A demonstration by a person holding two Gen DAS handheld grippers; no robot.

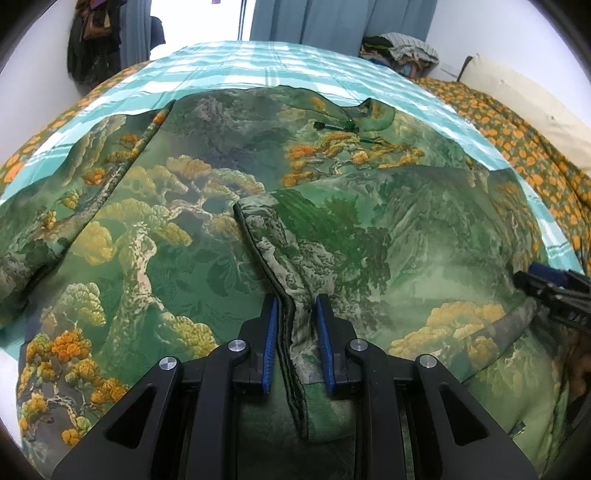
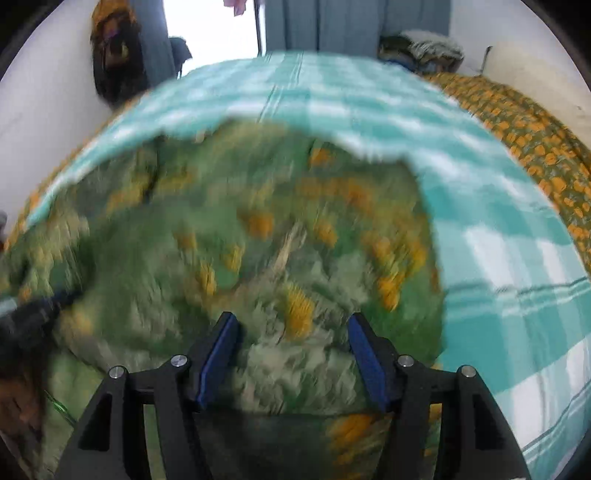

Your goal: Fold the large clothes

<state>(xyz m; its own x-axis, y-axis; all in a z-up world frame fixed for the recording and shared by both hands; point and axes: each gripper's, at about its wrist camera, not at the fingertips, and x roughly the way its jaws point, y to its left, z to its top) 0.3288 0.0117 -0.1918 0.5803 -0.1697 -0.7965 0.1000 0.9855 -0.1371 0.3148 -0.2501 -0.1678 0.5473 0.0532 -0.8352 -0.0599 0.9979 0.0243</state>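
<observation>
Garment [image 1: 207,206] on checked bedspread [image 1: 258,62]

Green garment [image 1: 332,236] printed with orange-yellow trees lies on a teal-and-white checked sheet [image 1: 258,62].

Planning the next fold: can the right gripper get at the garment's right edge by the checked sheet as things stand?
Probably yes. The right gripper is open and empty above the green printed garment; its edge beside the teal checked sheet lies uncovered. The view is blurred, though.

Home bedroom: bed [image 1: 258,62], curtains [image 1: 332,18].
</observation>
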